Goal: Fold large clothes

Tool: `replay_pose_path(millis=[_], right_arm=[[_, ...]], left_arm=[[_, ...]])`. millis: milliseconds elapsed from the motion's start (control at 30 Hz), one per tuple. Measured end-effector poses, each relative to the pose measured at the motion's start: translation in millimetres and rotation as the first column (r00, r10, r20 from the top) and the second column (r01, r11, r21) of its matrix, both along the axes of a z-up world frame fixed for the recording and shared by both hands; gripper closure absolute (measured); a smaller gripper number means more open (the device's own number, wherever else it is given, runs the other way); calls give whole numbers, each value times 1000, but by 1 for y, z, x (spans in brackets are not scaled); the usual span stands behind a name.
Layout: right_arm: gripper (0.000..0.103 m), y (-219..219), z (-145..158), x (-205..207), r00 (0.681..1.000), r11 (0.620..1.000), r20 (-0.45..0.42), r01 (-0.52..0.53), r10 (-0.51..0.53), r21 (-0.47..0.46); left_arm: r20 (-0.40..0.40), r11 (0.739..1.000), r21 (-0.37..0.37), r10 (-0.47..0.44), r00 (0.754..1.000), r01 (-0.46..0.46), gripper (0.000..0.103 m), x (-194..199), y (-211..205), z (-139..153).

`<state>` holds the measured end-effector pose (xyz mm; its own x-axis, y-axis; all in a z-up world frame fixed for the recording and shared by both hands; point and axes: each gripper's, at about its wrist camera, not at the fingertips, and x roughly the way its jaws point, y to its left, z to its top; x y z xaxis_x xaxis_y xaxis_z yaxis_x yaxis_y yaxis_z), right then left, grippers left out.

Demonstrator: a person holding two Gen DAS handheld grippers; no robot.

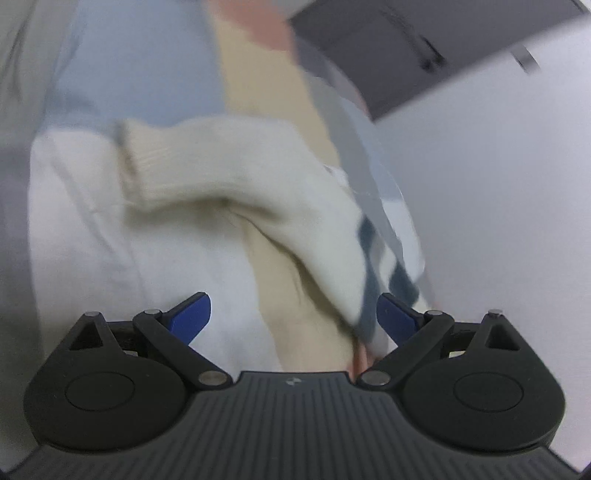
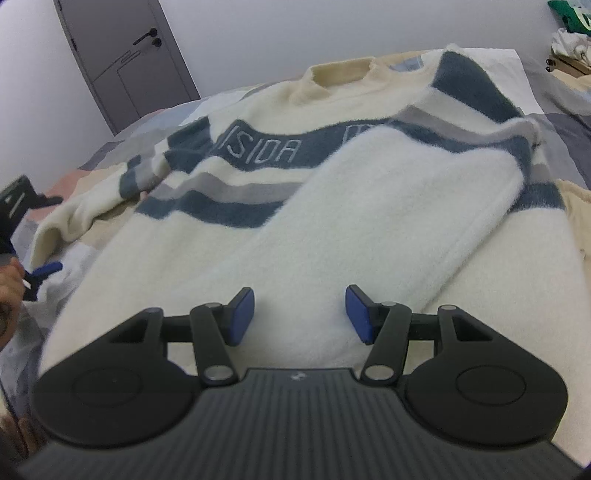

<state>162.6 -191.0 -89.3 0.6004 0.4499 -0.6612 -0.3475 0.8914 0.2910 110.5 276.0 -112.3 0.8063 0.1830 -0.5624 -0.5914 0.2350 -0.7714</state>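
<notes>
A cream fuzzy sweater [image 2: 280, 236] with dark blue and grey stripes lies flat on a bed. Its right sleeve [image 2: 399, 206] is folded across the body. Its left sleeve [image 2: 74, 218] lies out to the left; in the left wrist view this sleeve [image 1: 229, 177] with its ribbed cuff [image 1: 147, 158] is close ahead. My left gripper [image 1: 293, 314] is open just before that sleeve and also shows at the left edge of the right wrist view [image 2: 44, 271]. My right gripper [image 2: 299, 314] is open and empty over the sweater's lower body.
The bed has a patchwork cover [image 2: 110, 147] in blue, beige, pink and grey. A grey door [image 2: 125, 55] is in the white wall behind. Other clothes [image 2: 569, 33] lie at the far right.
</notes>
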Motion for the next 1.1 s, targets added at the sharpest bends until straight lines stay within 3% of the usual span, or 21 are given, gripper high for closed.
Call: replay_pose_path(millis=[100,233,433,600,667,833,900,967,1100], right_arm=[[46,-1,-1,1,1000,1000,-5,2,-2,11],[46,-3,-2,3,1000,999,-15,10,-10,34],[46,-1,-5,9,1000,999,-18,13,-12,47],[44,3,-6,16,1000,999,-13,2,-2,37],[44,4,-6,18,1000,999,-8,0,0,32],[44,7,-7,20,1000,1000,0,-8,8,12],[44,10,-6,19,1000,1000,3,-13,13,-10],[44,13,-5,19,1000,999,9,-18,19,-33],[44,15,-5,18,1000,999,21,-18,19,-49]], left_arm=[[69,991,-97,100,993,-93,6,-4,27,-16],[114,981,-80,186,976,-177,10,-2,57,-13],[88,968,-52,248,965,-245,39,10,100,-19],[17,967,83,240,971,-240,79,26,127,-18],[13,965,96,245,969,-246,86,27,141,-21],[2,954,162,256,967,-253,88,26,146,-19],[-25,941,247,246,969,-233,88,30,138,-7],[-56,920,341,225,973,-194,88,32,127,10],[-68,854,505,186,980,-127,88,32,91,53]])
